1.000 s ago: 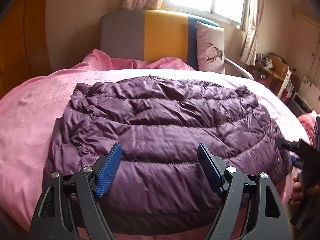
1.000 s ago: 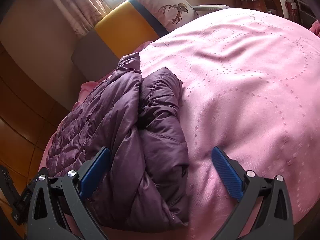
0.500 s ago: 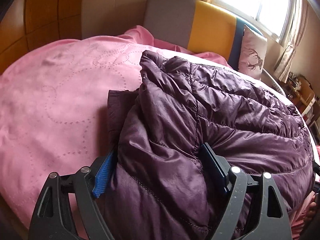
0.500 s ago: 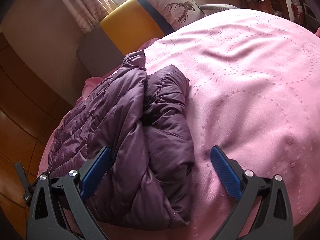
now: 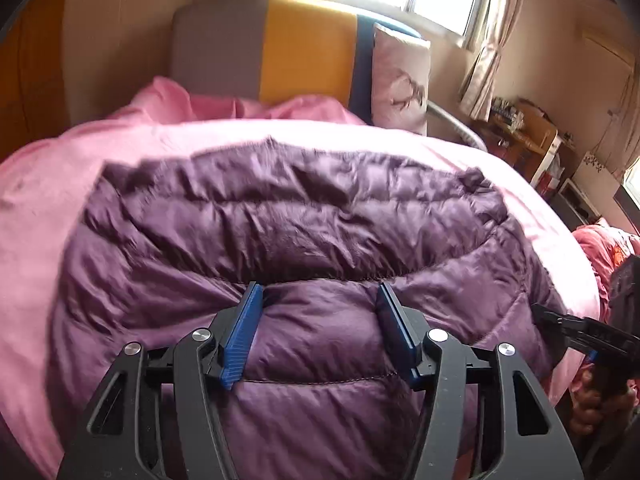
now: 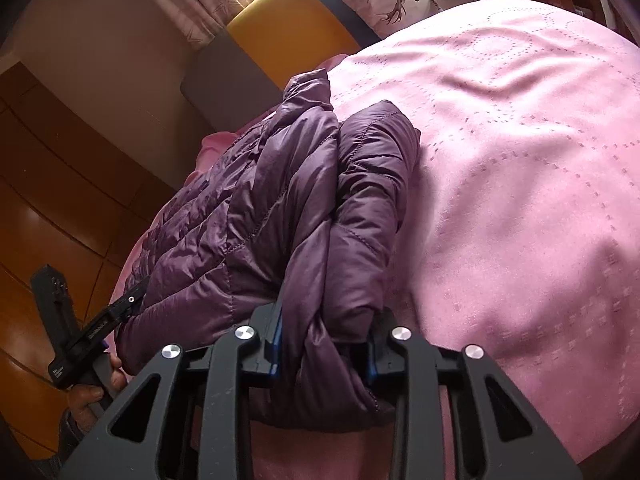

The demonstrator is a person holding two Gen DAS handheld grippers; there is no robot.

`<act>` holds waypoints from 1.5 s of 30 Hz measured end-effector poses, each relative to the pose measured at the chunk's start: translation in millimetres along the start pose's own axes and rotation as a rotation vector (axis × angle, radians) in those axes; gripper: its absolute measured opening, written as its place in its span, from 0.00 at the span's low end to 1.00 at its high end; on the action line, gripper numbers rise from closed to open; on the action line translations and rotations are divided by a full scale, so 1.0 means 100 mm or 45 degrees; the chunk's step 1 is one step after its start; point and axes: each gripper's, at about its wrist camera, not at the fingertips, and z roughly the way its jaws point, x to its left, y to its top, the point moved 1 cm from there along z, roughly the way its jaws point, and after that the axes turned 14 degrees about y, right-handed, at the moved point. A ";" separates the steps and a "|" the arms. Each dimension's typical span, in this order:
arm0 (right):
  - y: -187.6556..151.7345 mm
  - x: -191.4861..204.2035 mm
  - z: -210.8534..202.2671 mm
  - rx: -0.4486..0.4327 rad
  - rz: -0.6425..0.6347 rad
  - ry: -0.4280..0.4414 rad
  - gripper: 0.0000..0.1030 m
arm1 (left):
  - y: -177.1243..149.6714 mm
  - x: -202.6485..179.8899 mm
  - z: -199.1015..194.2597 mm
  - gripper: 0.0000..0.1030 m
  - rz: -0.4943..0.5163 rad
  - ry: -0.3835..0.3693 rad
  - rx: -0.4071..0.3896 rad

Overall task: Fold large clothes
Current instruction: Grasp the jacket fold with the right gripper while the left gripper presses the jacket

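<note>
A purple quilted down jacket [image 5: 300,220] lies across the pink bedspread [image 5: 36,208]. My left gripper [image 5: 322,312] is at the jacket's near edge, its jaws closing, with a puffed fold pinched between the blue pads [image 5: 244,328]. In the right wrist view the jacket [image 6: 260,220] is folded over itself. My right gripper [image 6: 326,340] is closing on the bunched near end of that fold, and cloth fills the gap. Each gripper shows in the other's view: the right gripper [image 5: 580,328] at the jacket's right end, the left gripper [image 6: 100,328] at its left.
A grey, yellow and blue headboard [image 5: 280,48] and a deer-print pillow [image 5: 400,80] stand at the bed's far side. Shelves with clutter [image 5: 528,136] are at the right, a wood-panelled wall [image 6: 60,184] at the left. Bare pink bedspread [image 6: 520,180] stretches right of the jacket.
The right jaws went from wide open around the jacket's end to closed on it. The left gripper swung from the jacket's left end to its near edge and narrowed on a fold.
</note>
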 end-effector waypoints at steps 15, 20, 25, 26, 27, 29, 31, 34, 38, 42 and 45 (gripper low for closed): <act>-0.28 -0.09 -0.17 0.002 0.093 0.040 0.73 | -0.01 -0.25 -0.16 0.50 0.063 -0.076 -0.068; -0.32 0.02 -0.08 0.022 0.049 0.013 0.46 | -0.01 -0.18 0.05 0.42 -0.076 -0.053 0.010; -0.34 0.21 -0.18 0.022 -0.004 -0.019 0.26 | 0.04 -0.31 0.14 0.42 0.017 -0.077 0.049; -0.34 0.26 -0.20 0.018 -0.019 -0.022 0.24 | 0.03 -0.33 0.17 0.42 0.045 -0.075 0.057; -0.33 0.34 -0.21 0.013 -0.044 -0.027 0.23 | 0.01 -0.32 0.22 0.42 0.051 -0.088 0.064; -0.31 0.48 -0.21 0.007 -0.068 -0.029 0.20 | -0.02 -0.29 0.27 0.42 0.044 -0.111 0.079; -0.30 0.68 -0.22 -0.008 -0.113 -0.019 0.19 | -0.07 -0.27 0.33 0.42 0.041 -0.125 0.085; -0.26 1.19 -0.13 -0.016 -0.271 0.015 0.17 | -0.12 -0.26 0.42 0.42 0.034 -0.130 0.093; -0.23 1.70 0.08 0.002 -0.415 0.065 0.17 | -0.14 -0.20 0.43 0.42 -0.008 -0.155 0.108; -0.27 1.96 0.28 0.033 -0.482 0.037 0.16 | -0.14 -0.10 0.39 0.42 -0.031 -0.218 0.108; -0.26 2.04 0.37 0.040 -0.491 0.006 0.16 | -0.15 0.08 0.24 0.42 -0.115 -0.289 0.108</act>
